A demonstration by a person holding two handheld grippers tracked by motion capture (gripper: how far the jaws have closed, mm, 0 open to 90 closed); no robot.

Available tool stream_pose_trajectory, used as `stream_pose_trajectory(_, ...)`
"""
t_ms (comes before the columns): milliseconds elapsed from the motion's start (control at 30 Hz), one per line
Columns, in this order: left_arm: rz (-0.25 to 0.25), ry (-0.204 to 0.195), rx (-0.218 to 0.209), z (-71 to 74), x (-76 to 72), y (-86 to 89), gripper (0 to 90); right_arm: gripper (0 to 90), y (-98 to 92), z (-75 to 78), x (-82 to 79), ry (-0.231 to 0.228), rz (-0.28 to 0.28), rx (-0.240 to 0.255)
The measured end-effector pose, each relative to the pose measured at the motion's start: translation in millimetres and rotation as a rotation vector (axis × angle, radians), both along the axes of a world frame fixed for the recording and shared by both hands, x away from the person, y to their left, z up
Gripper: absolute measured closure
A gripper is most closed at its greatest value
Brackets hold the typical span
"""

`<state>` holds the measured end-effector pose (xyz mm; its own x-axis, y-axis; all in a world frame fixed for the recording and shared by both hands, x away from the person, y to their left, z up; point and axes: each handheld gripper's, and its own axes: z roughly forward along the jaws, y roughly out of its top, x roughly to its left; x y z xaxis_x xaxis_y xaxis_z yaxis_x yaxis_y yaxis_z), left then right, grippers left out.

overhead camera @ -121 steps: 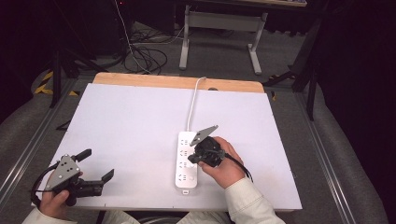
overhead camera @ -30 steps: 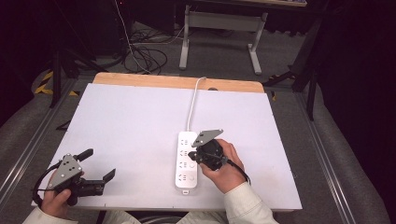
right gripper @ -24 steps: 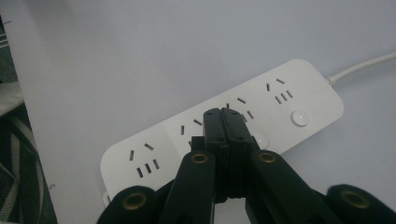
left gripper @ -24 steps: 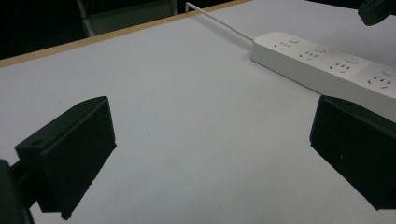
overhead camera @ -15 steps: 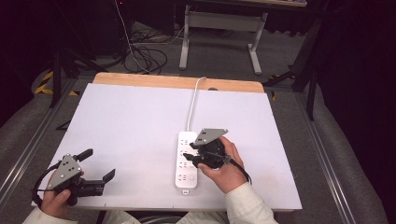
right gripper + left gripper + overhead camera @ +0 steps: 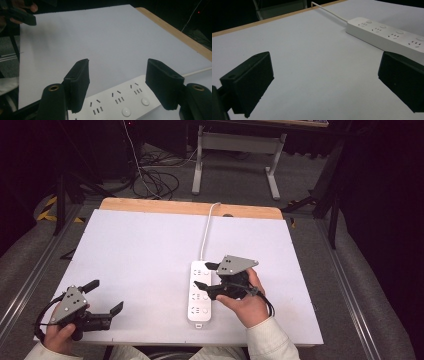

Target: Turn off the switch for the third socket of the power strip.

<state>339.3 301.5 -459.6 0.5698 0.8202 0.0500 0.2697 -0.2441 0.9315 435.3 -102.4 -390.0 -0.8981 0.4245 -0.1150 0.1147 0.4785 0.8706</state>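
A white power strip [image 6: 199, 310] lies on the white table [image 6: 130, 250], its white cable [image 6: 207, 227] running to the far edge. My right gripper [image 6: 202, 275] hovers over the strip's far half, pointing left. Its jaws have just been opening and stand apart with nothing between them; in the right gripper view [image 6: 117, 67] the strip's sockets and round buttons [image 6: 117, 105] lie below them. My left gripper [image 6: 106, 295] rests at the table's near left corner, open and empty. In the left gripper view [image 6: 324, 72] the strip [image 6: 387, 35] lies ahead to the right.
A wooden strip [image 6: 190, 208] borders the table's far edge. Beyond it are floor cables [image 6: 155, 180] and a grey desk frame [image 6: 235, 145]. Metal rails run along both table sides. The left hand and its gripper [image 6: 20, 15] appear at the top left of the right gripper view.
The right gripper's jaws, shut over the power strip a second ago, have spread apart. The right hand shifted only slightly. The left gripper has stayed put.
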Motion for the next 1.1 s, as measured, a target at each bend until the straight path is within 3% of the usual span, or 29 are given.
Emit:
stream_pose_trajectory(100, 0.001, 0.001, -0.001, -0.1, 0.1, 0.3, 0.3, 25.3, -11.8, 5.3, -2.9, 0.012, -0.075, 0.026)
stream_pose_trajectory(200, -0.001, 0.000, 0.000, 0.0, 0.0, 0.0, 0.3, 25.4, -24.2, 9.4, -4.1, -0.008, -0.102, 0.034)
stream_pose_trajectory(300, 0.000, 0.000, 0.000, 0.1, -0.1, 0.1, 0.4, 22.9, -34.4, 11.0, -5.3, 0.015, -0.151, 0.039)
stream_pose_trajectory(400, 0.000, 0.000, 0.001, 0.1, -0.2, 0.1, 0.3, 21.2, -57.6, 12.5, -6.1, 0.069, -0.212, 0.066)
stream_pose_trajectory(667, -0.001, 0.003, 0.004, -0.1, 0.2, -0.3, 0.3, 15.5, -90.9, 6.3, -7.1, 0.094, -0.250, 0.058)
stream_pose_trajectory(733, 0.000, 0.001, 0.006, -0.2, 0.3, -0.3, 0.3, 12.6, -98.8, 2.7, -7.7, 0.124, -0.263, 0.048)
stream_pose_trajectory(767, 0.000, 0.002, 0.006, -0.2, 0.3, -0.3, 0.3, 11.2, -106.2, -1.4, -8.4, 0.177, -0.280, 0.059)
stream_pose_trajectory(833, -0.002, 0.003, 0.005, -0.3, 0.5, -0.3, 0.3, 10.8, -109.8, -3.6, -8.7, 0.201, -0.287, 0.066)
stream_pose_trajectory(967, -0.005, 0.011, 0.008, -0.2, 0.7, 0.0, 0.4, 8.3, -121.5, -12.5, -9.9, 0.201, -0.296, 0.055)
stream_pose_trajectory(1100, -0.013, 0.025, 0.002, 0.4, 0.4, 0.8, 0.4, 7.7, -127.0, -21.4, -11.0, 0.211, -0.269, 0.036)
